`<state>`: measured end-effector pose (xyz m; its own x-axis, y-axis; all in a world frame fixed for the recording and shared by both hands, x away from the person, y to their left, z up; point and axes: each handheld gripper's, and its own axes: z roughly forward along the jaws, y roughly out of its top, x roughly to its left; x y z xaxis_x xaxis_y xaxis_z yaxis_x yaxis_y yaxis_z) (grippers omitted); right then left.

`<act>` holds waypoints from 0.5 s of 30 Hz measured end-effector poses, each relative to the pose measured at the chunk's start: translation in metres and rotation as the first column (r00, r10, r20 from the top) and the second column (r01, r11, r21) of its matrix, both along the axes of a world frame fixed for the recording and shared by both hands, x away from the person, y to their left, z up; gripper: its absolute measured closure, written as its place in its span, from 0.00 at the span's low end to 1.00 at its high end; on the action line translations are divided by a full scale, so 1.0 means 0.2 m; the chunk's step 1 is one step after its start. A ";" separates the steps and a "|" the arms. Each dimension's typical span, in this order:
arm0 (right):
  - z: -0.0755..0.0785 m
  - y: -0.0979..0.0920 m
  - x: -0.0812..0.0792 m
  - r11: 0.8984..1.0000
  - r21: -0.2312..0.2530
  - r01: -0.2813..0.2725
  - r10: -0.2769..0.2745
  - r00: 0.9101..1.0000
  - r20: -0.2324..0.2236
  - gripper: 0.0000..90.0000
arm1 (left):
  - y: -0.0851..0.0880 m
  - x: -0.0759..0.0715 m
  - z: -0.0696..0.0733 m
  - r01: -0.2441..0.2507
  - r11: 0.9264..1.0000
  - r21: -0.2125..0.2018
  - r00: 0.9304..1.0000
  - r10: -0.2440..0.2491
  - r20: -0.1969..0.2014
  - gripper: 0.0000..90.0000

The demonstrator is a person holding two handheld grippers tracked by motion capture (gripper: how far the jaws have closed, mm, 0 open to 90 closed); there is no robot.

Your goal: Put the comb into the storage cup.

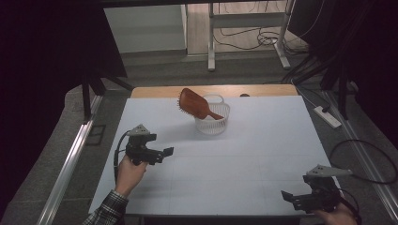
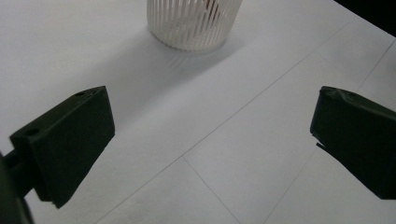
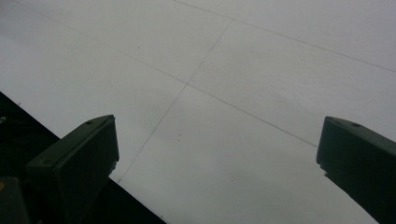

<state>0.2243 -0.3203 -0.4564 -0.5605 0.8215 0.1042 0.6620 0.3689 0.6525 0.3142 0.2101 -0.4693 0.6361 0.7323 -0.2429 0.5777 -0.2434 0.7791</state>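
Observation:
A brown wooden hairbrush (image 1: 195, 104) stands tilted in a white slatted basket (image 1: 212, 118) at the back middle of the white table (image 1: 244, 159); its head sticks out to the upper left. The basket (image 2: 192, 22) also appears at the top of the left gripper view, beyond the jaws. My left gripper (image 1: 166, 152) is held over the left part of the table, open and empty, pointing right. My right gripper (image 1: 287, 197) hovers at the front right corner, open and empty. In each gripper view the jaws stand wide apart over bare table.
A wooden strip (image 1: 211, 90) runs along the table's back edge. A power strip (image 1: 327, 116) and cables lie on the floor to the right. A metal rail (image 1: 70, 159) runs along the floor on the left. Desk legs (image 1: 211, 37) stand behind.

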 end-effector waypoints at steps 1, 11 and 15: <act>0.00 0.00 0.00 1.000 0.000 0.000 0.000 1.000 0.000 0.00 | 0.00 -0.01 0.00 -0.003 1.000 -0.001 1.000 0.003 -0.002 0.00; 0.00 0.00 0.00 1.000 0.001 0.003 -0.003 1.000 0.002 0.00 | 0.05 -0.07 0.01 -0.033 0.999 -0.015 0.999 0.033 0.009 0.00; 0.00 0.00 0.00 1.000 -0.005 -0.002 0.002 1.000 0.002 0.00 | 0.06 -0.10 0.00 -0.037 0.999 -0.013 0.999 0.037 0.007 0.00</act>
